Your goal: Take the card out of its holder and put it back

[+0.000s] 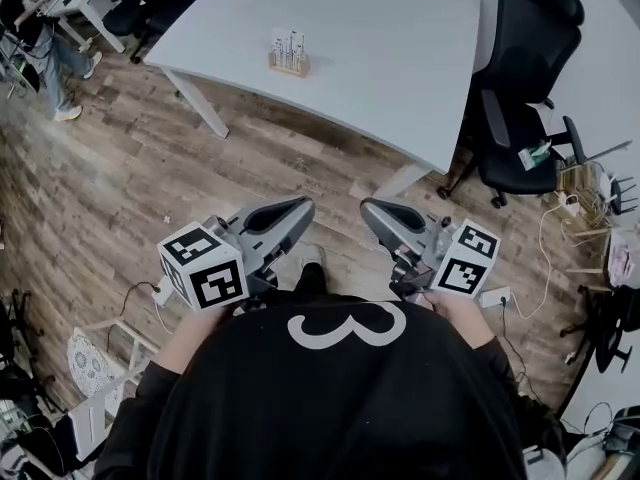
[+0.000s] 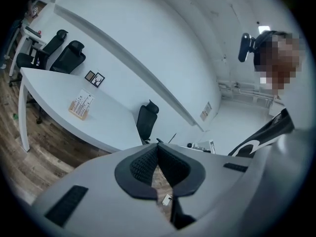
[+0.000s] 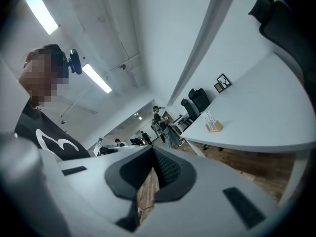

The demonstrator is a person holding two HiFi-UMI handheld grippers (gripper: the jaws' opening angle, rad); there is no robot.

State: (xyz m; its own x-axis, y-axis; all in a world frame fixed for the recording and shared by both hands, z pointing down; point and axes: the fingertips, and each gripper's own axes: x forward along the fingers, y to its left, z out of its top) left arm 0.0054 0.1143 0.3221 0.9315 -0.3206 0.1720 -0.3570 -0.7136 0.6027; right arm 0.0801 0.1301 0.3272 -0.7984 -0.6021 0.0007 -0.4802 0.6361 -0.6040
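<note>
From the head view, the left tongs (image 1: 303, 209) and right tongs (image 1: 369, 209) were held level by the torso, over plank floor (image 1: 130, 148) short of the smooth white counter (image 1: 390, 38). Mid-counter, the card (image 1: 288, 44) stood upright in its wooden block holder (image 1: 289, 66).

In the left gripper view, the ribbed black pads (image 2: 145, 162) met, empty.

In the right gripper view, the tongs were likewise together, empty, with the holder (image 3: 214, 127) far off on the counter.

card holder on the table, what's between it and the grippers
In the head view: bare white table, its near edge, then wood floor, between the card holder and the left gripper and right gripper.
</note>
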